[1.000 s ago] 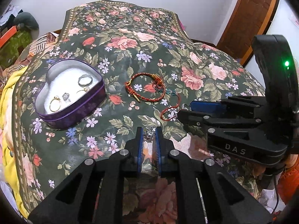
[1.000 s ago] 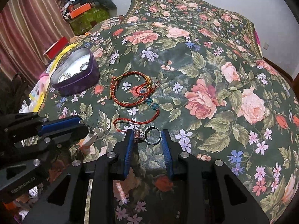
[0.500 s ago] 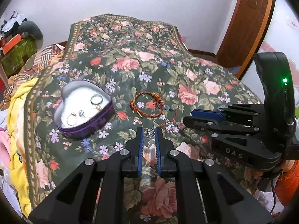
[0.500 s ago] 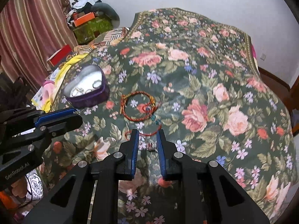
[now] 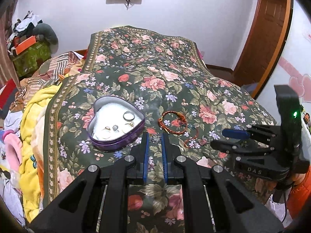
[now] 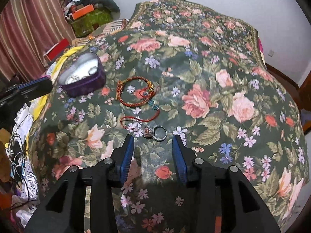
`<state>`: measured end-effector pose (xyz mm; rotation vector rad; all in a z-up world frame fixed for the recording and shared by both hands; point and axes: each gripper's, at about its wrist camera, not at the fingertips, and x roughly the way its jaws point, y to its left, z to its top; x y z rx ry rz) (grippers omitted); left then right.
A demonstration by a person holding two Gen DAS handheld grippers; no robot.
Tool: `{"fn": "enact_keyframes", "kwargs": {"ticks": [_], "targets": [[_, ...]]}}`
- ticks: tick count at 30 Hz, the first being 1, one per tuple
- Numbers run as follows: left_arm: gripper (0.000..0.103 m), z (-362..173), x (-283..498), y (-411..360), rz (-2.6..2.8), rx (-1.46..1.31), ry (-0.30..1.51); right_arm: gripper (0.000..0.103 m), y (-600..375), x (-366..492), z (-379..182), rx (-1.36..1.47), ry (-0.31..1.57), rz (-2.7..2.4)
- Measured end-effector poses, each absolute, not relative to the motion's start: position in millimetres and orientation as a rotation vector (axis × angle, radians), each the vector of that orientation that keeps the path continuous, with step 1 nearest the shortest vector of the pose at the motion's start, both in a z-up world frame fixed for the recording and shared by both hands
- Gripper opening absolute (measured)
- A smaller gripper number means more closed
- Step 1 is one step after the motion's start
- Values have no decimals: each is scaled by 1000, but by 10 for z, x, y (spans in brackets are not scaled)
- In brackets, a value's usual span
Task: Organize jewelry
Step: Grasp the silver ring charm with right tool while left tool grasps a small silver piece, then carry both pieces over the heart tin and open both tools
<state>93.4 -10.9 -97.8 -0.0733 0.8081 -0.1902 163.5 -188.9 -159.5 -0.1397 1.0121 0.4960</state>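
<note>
My left gripper (image 5: 155, 136) is shut on a small silver flower-shaped piece (image 5: 155, 138) and holds it above the floral bedspread, just right of the purple heart-shaped tin (image 5: 116, 142). The tin (image 6: 85, 86) holds several rings on a white lining. The jaws of my right gripper (image 6: 153, 141) are opening, and nothing is pressed between them. A silver ring (image 6: 160, 134) with a small stone lies on the cloth just beyond its fingertips. A red braided bracelet (image 6: 136, 95) and a thin red cord (image 6: 140, 119) lie farther off.
The floral bedspread (image 6: 213, 77) covers the whole bed. A yellow blanket (image 5: 38, 116) and loose clothes pile up on the left. Boxes and clutter (image 6: 87, 17) stand by the curtain, and a wooden door (image 5: 268, 29) is at the right.
The left gripper has risen with the silver piece, so the bed looks farther away. The right jaws narrowed, then spread wide; the ring still lies on the cloth.
</note>
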Motion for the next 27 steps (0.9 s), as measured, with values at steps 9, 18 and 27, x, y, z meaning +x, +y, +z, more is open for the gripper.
{"fn": "enact_keyframes", "kwargs": {"ticks": [9,18,27], "targets": [[11,-1067,967,-85,-190,-89,828,32,-1785,1738,-1761,-135,1039,492],[11,-1083,981,-61,-184,-100,828,12,-1804,1674,-1675,-118,1011,509],[11,-1003,963,19,-166,-109,806,12,-1748,1640,-1563,-124,974,518]]}}
